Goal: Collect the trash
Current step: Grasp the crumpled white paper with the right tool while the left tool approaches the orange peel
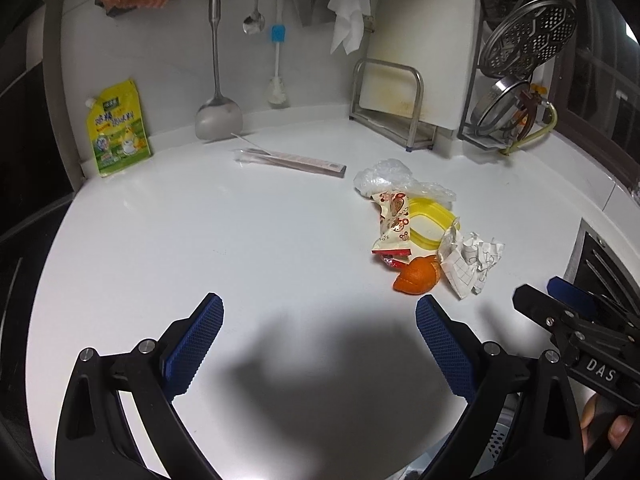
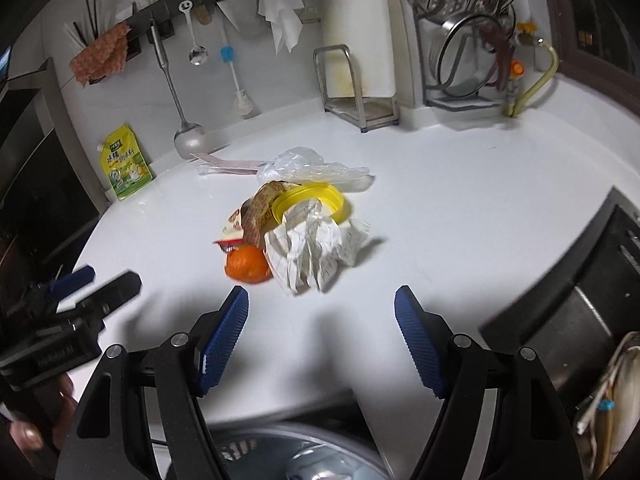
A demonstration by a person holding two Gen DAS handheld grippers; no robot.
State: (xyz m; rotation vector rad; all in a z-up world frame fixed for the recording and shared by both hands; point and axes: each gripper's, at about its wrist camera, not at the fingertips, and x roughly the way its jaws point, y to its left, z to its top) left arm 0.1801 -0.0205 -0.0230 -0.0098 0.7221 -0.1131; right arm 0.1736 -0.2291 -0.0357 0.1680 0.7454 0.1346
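Hand-held grippers: we count two. The left hand-held gripper (image 1: pixel 320 312) hovers over the bare white table (image 1: pixel 200 248) with its blue-padded fingers spread wide apart and nothing between them. The right hand-held gripper (image 2: pixel 322 300) also has its fingers apart and empty, just short of the trash.

Trash pile: we see one cluster on the table, five pieces touching or overlapping:
- one crumpled white grid-printed paper (image 2: pixel 316 252), nearest the right hand-held gripper
- one orange fruit peel (image 2: pixel 246 266), just beside the paper
- one red-and-cream printed snack wrapper (image 1: pixel 394 222), lying against the lid
- one yellow-rimmed translucent plastic lid (image 1: pixel 430 226), in the middle of the pile
- one clear crumpled plastic bag (image 1: pixel 384 176), at the far end

Separate trash: one long pinkish paper chopstick sleeve (image 1: pixel 296 160) lies flat, apart from the pile and nearer the wall.

Against the wall: one yellow-green stand-up seasoning pouch (image 1: pixel 118 128) stands upright in the left corner; one steel spatula (image 1: pixel 218 80), one small steel spoon (image 1: pixel 254 4) and one blue-and-white bottle brush (image 1: pixel 277 64) hang from the rail.

Racks: we count two metal ones, one cutting-board stand (image 1: pixel 416 108) and one lid rack (image 1: pixel 480 112).
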